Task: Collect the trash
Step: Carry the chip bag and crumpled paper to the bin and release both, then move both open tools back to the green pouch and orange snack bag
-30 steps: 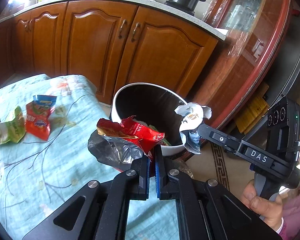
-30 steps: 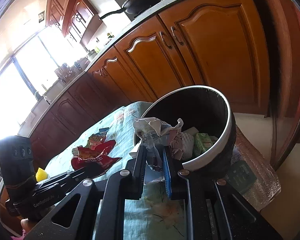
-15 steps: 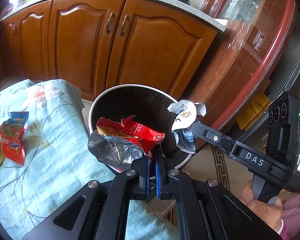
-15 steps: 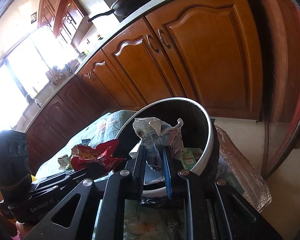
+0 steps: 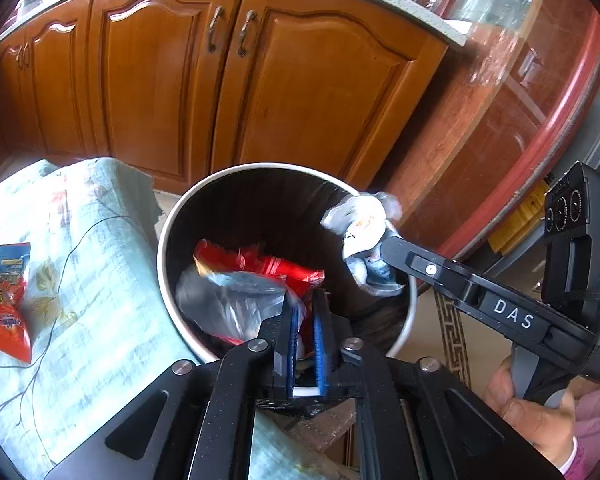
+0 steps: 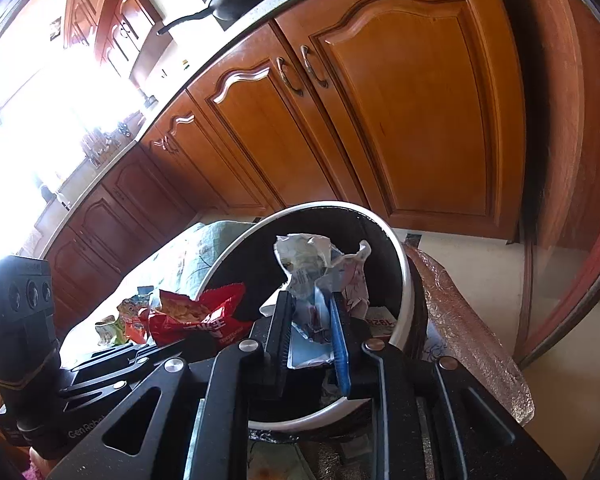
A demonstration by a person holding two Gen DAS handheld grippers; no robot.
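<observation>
Over the round white-rimmed trash bin (image 5: pixel 168 216), both claws are opening: the left gripper (image 5: pixel 303 308) around a red foil snack bag (image 5: pixel 260 272), the right gripper (image 6: pixel 312 312) around a crumpled white wrapper (image 6: pixel 304 260).

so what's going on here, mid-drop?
A person holds a claw in each hand over the trash bin beside the table. The left claw has a red snack bag between its jaws, which are opening, with the bag blurred above the bin's mouth. The right claw has a crumpled white wrapper between its jaws, also opening. More wrappers lie on the table.
</observation>
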